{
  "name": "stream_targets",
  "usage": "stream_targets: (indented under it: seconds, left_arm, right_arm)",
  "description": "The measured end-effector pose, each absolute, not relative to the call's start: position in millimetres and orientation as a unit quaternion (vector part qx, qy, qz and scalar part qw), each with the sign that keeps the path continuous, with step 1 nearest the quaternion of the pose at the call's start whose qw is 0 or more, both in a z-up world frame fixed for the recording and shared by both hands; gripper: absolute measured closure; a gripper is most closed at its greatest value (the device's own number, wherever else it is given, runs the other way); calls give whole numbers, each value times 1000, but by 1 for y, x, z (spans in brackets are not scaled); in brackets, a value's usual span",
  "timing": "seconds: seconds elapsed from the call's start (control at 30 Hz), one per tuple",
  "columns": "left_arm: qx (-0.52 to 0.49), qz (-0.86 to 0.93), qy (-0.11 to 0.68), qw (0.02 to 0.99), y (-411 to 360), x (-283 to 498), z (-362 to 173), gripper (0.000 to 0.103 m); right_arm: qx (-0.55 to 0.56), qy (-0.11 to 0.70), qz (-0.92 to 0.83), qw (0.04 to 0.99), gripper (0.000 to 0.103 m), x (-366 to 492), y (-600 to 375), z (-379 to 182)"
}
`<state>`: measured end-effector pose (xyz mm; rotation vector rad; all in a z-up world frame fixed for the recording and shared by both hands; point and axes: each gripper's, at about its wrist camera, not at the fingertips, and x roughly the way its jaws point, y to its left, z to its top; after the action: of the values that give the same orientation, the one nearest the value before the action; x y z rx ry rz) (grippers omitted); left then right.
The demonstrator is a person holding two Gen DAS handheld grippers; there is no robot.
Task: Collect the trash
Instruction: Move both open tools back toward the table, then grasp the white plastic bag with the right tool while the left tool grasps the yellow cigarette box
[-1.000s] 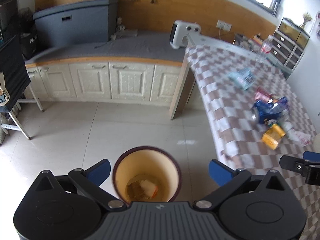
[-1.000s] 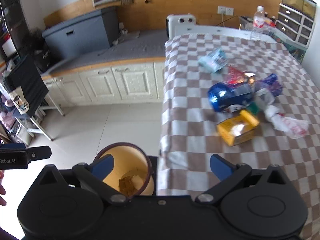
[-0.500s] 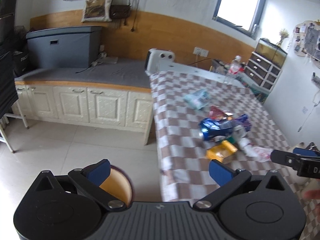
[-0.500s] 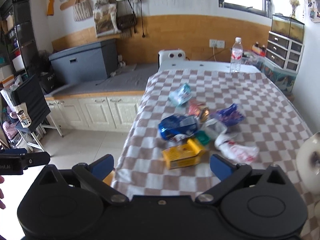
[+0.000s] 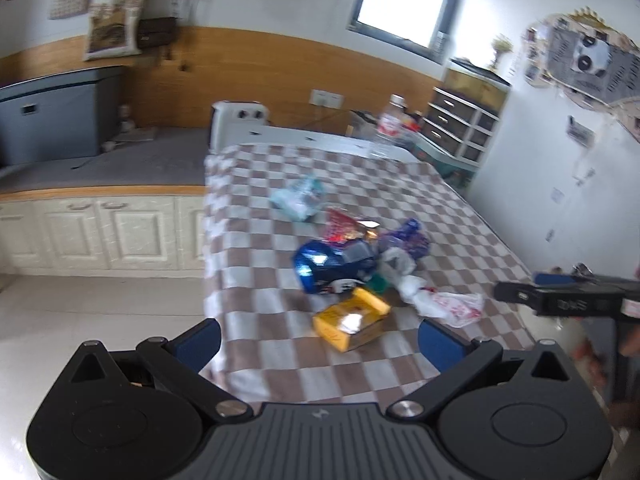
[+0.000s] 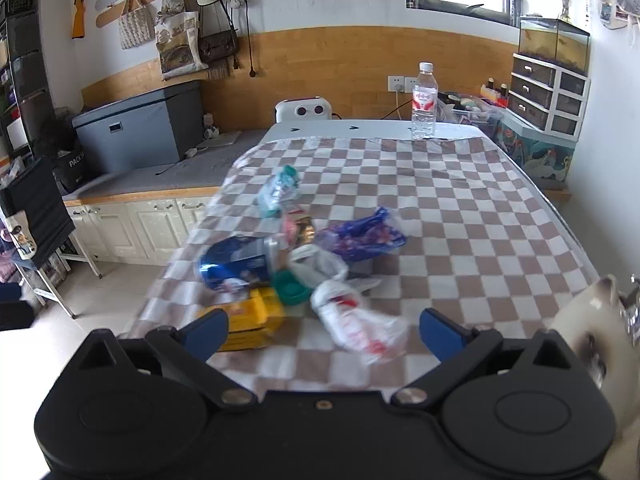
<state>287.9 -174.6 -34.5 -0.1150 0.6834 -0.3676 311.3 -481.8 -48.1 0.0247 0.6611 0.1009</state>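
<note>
Your landmark is the checkered table, covered in a brown-and-white cloth that fills most of both wrist views, with the cream cabinets and their grey counter running along its left side. The trash lies in one loose heap on the near half of the table, toward its left edge. Largest in the heap is the shiny blue bag, lying on its side at the left of the pile; just right of it and a little farther up the table sits the crumpled purple wrapper. The white plastic bag with red print lies at the near right of the heap, closest to your right gripper, whose blue fingers are spread wide and carry nothing. The yellow box rests at the near left of the heap, just in front of the blue bag, and it lies between the spread, empty fingers of your left gripper as that camera sees it, though the gripper hangs short of the box and does not touch it. A pale teal packet lies apart from the rest, farther up the table. A green lid is tucked between the yellow box and the white bag. At the table's far end a clear water bottle stands upright, well apart from the heap.
</note>
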Motion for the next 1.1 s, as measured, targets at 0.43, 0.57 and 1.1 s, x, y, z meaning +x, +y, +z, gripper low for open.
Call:
stream_targets:
  seconds: [0.43,0.57,1.1]
  left_arm:
    - [-27,-265,363,893,-211,340,-57,0]
    - [-18,-306,384,871,-225,367,-72,0]
    - [-22,-355,475,805,-258,472,-158,0]
  right_arm:
    - [154,420,105,888,18,418,-551,-131]
    - [184,432,107,876,32,418,-549,-149]
    - [210,418,91,879,69,358,-525,-132]
